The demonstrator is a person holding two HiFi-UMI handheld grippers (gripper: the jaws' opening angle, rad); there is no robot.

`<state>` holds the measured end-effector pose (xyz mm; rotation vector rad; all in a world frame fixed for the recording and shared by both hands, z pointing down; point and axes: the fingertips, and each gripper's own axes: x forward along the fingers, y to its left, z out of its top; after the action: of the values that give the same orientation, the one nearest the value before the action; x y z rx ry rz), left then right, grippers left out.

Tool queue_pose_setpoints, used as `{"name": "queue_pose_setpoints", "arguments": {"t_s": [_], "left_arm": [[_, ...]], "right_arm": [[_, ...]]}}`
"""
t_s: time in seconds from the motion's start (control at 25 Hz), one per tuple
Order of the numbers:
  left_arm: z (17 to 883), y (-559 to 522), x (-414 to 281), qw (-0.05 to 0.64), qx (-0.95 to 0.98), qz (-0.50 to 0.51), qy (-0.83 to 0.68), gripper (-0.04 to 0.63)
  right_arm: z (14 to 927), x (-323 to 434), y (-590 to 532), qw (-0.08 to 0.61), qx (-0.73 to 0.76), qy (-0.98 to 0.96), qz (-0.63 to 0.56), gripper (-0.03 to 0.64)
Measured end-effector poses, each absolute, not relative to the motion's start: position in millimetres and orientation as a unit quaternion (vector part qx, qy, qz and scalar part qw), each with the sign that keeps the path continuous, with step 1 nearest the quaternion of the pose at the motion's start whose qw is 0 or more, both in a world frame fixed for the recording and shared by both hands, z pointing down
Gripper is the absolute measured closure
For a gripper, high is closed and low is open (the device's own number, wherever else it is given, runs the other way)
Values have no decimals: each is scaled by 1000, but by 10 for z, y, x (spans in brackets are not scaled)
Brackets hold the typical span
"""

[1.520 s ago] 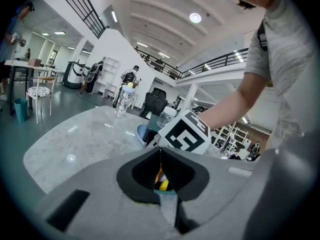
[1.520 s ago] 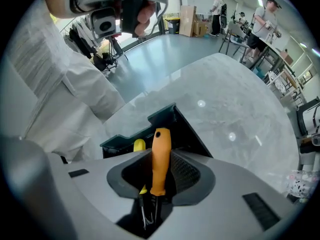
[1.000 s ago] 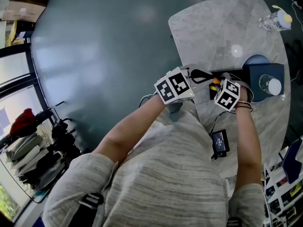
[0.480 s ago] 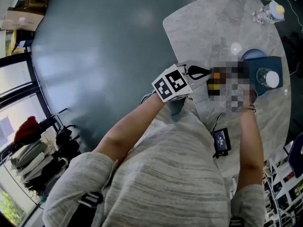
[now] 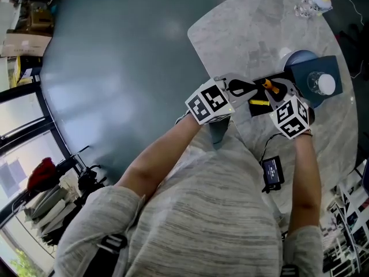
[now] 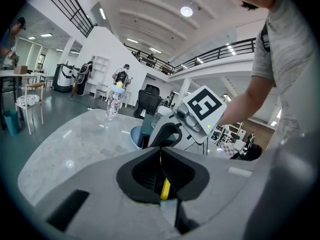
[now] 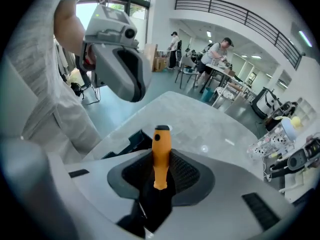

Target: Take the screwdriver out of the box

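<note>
A black box (image 5: 260, 100) lies open on the marble table (image 5: 248, 33), with a yellow tool (image 5: 259, 103) still inside. My left gripper (image 5: 241, 89) is shut at the box's left end and appears to pinch its thin wall; the yellow tool (image 6: 165, 188) shows just beyond its jaws. My right gripper (image 5: 277, 92) hangs above the box, shut on the screwdriver (image 5: 269, 86). The orange handle (image 7: 160, 154) sticks out from between the right gripper's (image 7: 159, 181) pads, and the shaft is hidden behind them.
A blue bowl (image 5: 301, 59) and a dark blue block with a glass (image 5: 319, 83) on it stand just right of the box. A patterned bottle (image 5: 312, 1) sits at the table's far edge. A small black device (image 5: 271, 172) with a cable lies near the person's body.
My right gripper has risen out of the box with the orange screwdriver in it and has rolled. The left gripper has stayed at the box's end.
</note>
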<state>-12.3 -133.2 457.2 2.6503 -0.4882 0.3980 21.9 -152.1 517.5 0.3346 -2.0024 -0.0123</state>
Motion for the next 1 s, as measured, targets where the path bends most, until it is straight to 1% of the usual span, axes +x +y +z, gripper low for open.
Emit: {"name": "queue_pose_setpoints", "arguments": {"t_s": [0.2, 0.48, 0.6, 0.72, 1.0], "left_arm": [[4659, -1322, 34, 209, 951, 168, -153, 577], [5069, -1304, 359, 209, 943, 232, -113, 575], [5445, -1400, 580, 205, 938, 262, -96, 575], [5726, -1481, 733, 198, 930, 299, -81, 575], [5945, -1414, 861, 180, 919, 346, -52, 574]], "right_arm": [[4922, 339, -1665, 476, 212, -853, 20, 514], [4668, 634, -1863, 395, 293, -869, 59, 514], [4820, 836, -2029, 370, 311, -873, 68, 514], [4949, 1005, -2152, 349, 326, -875, 78, 514], [4883, 1181, -2066, 325, 355, -871, 96, 514]]}}
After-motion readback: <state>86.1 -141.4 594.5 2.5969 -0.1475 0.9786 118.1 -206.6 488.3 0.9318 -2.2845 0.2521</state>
